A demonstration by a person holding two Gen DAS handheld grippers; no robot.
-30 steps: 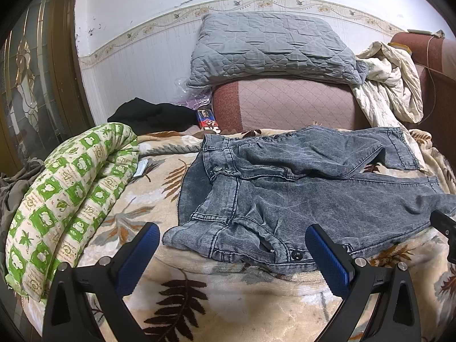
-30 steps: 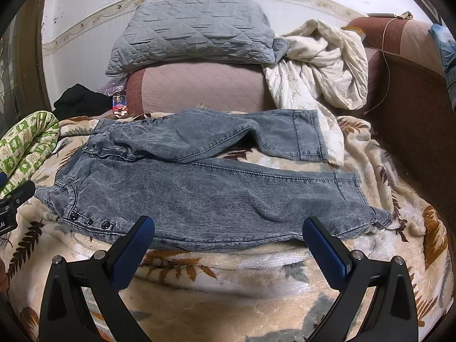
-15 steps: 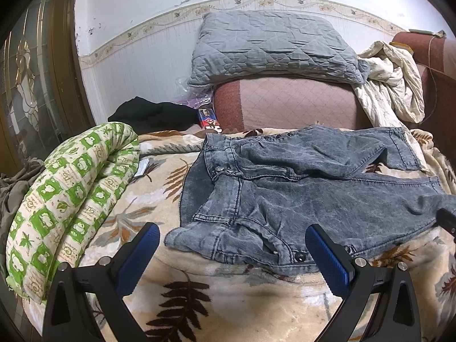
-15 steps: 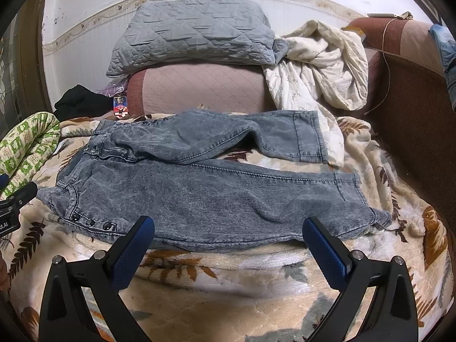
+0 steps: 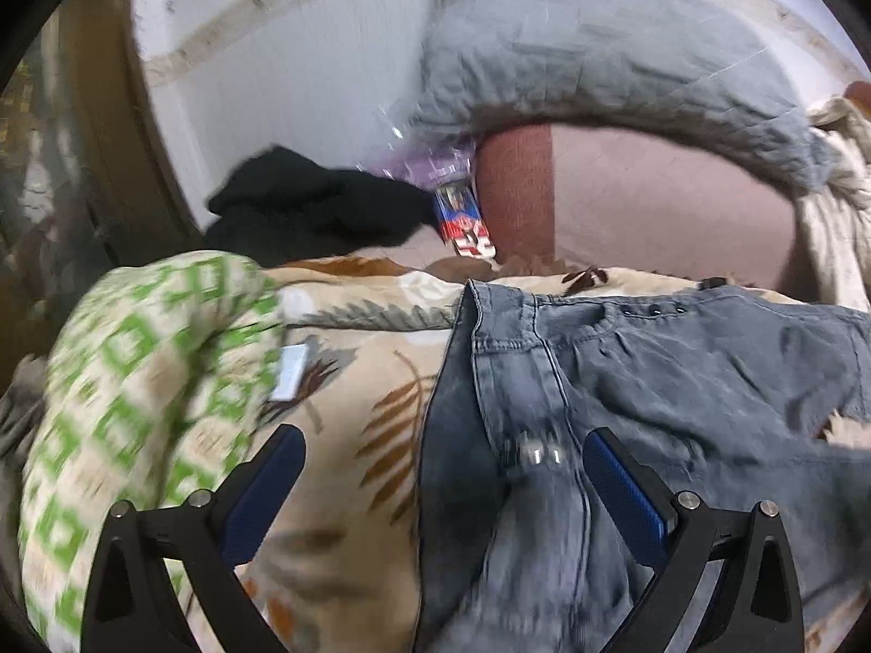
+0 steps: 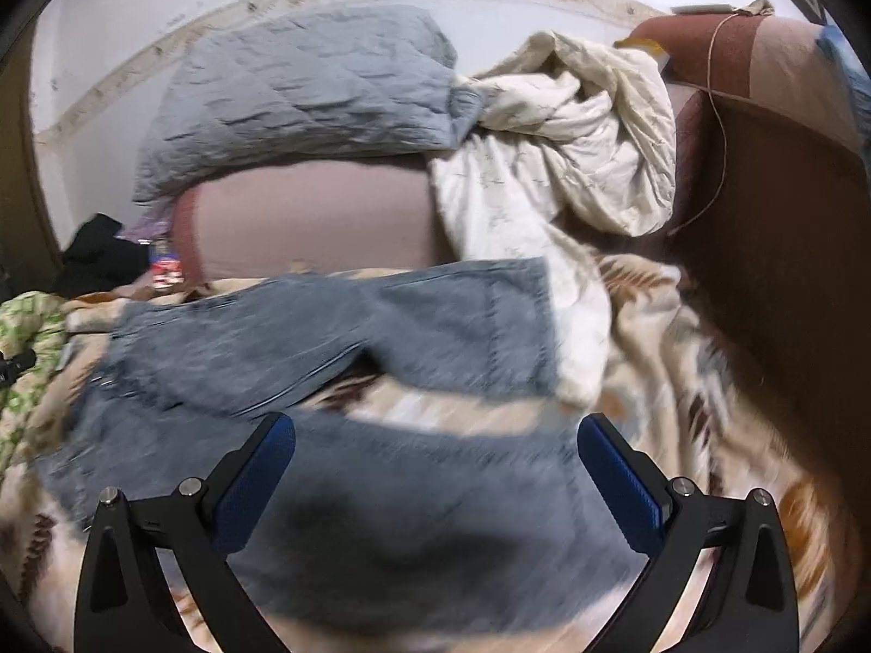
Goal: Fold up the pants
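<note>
left wrist view, left to right: green-and-white patterned quilt [image 5: 125,381] rolled at the left edge; leaf-print blanket [image 5: 348,381] covering the bed; grey denim pants [image 5: 626,381] from centre to right edge, waistband toward the left, row of buttons near upper centre. frame is motion-blurred. left hand-held gripper [image 5: 443,470] low over the waistband area, jaws spread wide, nothing between them; the right finger sits over denim, the left over blanket.

right wrist view, left to right: pants [image 6: 337,337] lie flat across the middle of the frame, 2 legs running toward the right, the upper leg angled away from the lower, blanket showing in the gap. grey pillow [image 6: 294,92] upper left, cream crumpled sheet [image 6: 571,136] upper right, its edge touching the upper leg's hem. right hand-held gripper [image 6: 435,465] above the lower leg, jaws spread, empty.

handling judgement: denim is soft but fairly heavy, holds a crease, not slippery. seams and hems are thick, so likely best grips: waistband edge for left, lower leg hem for right. a pinch could also catch the plush blanket.
</note>
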